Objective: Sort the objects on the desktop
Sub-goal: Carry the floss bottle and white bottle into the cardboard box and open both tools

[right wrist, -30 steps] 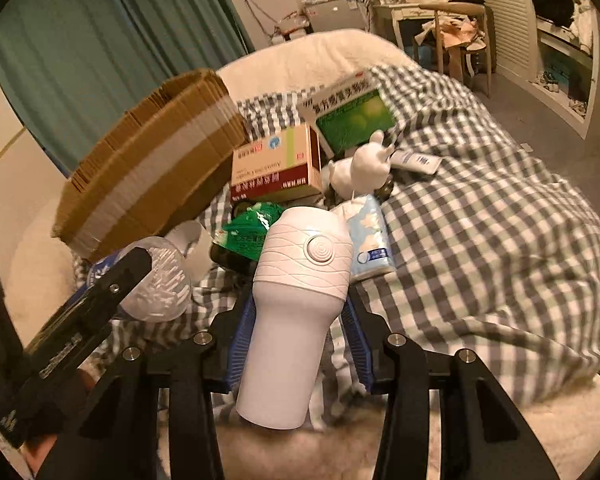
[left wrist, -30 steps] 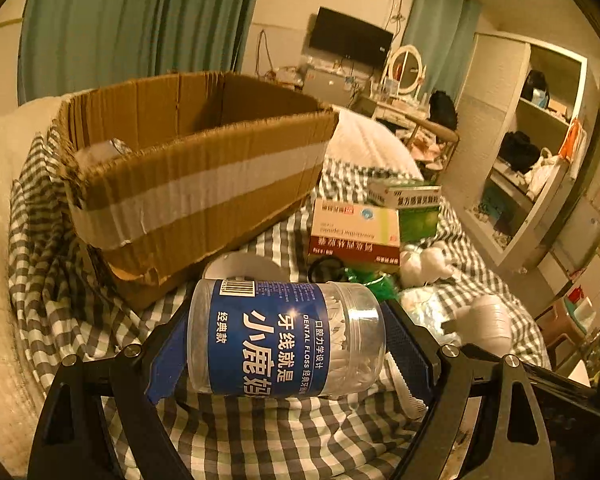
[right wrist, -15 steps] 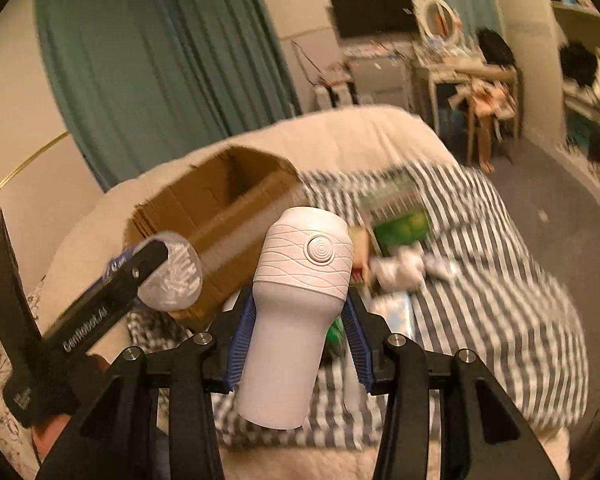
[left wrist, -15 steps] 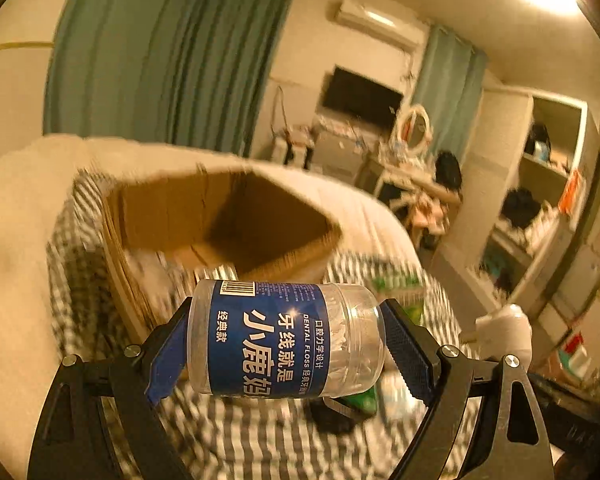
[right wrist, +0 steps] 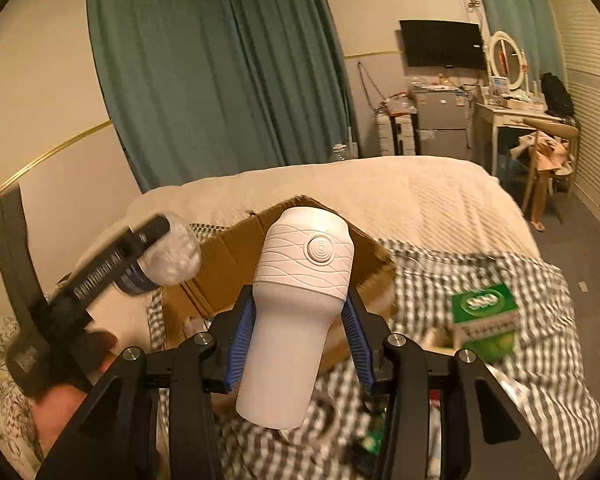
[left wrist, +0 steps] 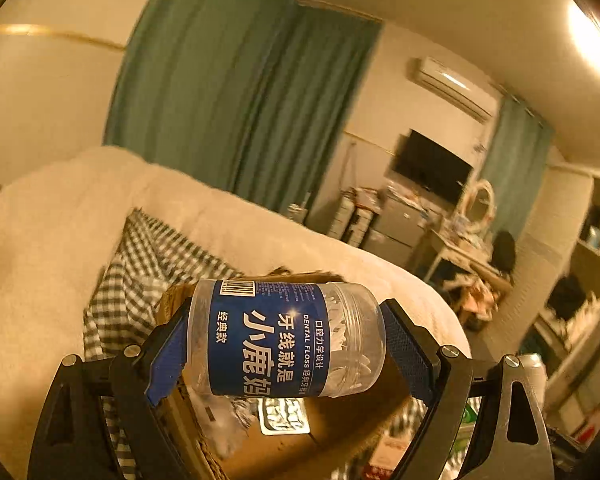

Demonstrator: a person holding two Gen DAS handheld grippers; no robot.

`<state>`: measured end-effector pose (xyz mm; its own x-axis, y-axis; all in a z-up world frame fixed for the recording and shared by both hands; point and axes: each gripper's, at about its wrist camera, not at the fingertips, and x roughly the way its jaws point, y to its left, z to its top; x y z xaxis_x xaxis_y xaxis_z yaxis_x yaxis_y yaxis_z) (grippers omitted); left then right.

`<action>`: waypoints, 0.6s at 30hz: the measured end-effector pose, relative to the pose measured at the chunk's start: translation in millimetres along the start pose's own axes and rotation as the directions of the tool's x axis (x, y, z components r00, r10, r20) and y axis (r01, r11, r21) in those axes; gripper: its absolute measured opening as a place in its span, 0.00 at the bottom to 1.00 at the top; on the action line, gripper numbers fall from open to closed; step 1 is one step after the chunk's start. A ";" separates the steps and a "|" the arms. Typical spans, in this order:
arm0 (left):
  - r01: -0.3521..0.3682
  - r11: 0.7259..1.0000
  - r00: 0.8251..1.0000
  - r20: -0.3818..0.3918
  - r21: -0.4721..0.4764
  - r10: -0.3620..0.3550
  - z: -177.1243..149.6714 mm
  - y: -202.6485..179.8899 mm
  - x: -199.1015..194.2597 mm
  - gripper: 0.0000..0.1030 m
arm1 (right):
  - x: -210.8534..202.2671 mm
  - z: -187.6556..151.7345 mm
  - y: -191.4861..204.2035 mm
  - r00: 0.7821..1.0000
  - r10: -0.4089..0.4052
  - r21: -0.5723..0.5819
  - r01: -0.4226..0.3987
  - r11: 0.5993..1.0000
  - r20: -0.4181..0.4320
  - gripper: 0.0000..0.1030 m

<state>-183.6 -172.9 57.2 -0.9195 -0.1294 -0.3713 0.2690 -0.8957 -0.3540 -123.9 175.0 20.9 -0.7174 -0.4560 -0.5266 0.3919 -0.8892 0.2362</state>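
Observation:
My left gripper [left wrist: 286,354] is shut on a clear dental floss jar [left wrist: 284,338] with a blue label, held sideways above the open cardboard box [left wrist: 284,440]. A foil blister pack [left wrist: 285,416] lies inside the box. In the right wrist view that same jar [right wrist: 172,254] hangs at the left, over the box [right wrist: 228,256]. My right gripper [right wrist: 298,346] is shut on a white ribbed bottle-shaped device [right wrist: 296,312], held upright in front of the box's near wall.
The box sits on a grey checked cloth [right wrist: 480,280] over a cream blanket [right wrist: 400,196]. A green carton [right wrist: 484,320] lies right of the box. A hand [right wrist: 56,404] holds the left gripper. Teal curtains [right wrist: 212,80] and a desk [right wrist: 516,120] stand behind.
Both grippers have risen off the bed with their objects and moved toward the box. The floss jar now hangs over the box opening; the white device has come up beside it.

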 end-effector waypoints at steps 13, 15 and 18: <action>0.035 0.999 0.996 -0.088 -0.001 -0.035 -24.2 44.1 67.5 0.89 | 128.5 28.5 -5.0 0.997 0.032 0.001 -0.032 0.999 -0.076 0.43; 0.040 0.999 0.992 -0.116 -0.029 -0.043 -24.9 45.5 70.8 0.94 | 128.6 27.3 -8.8 0.995 0.079 0.020 -0.078 0.997 -0.058 0.55; 0.056 0.998 0.992 -0.113 -0.038 -0.060 -25.4 47.6 69.9 0.98 | 112.3 24.6 -16.6 0.998 0.066 0.050 -0.066 0.997 0.001 0.71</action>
<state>-227.8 -213.8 -7.5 -0.8956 -0.0267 -0.4440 0.2279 -0.8848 -0.4065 -225.1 137.6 -22.1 -0.6908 -0.5137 -0.5088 0.4087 -0.8580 0.3112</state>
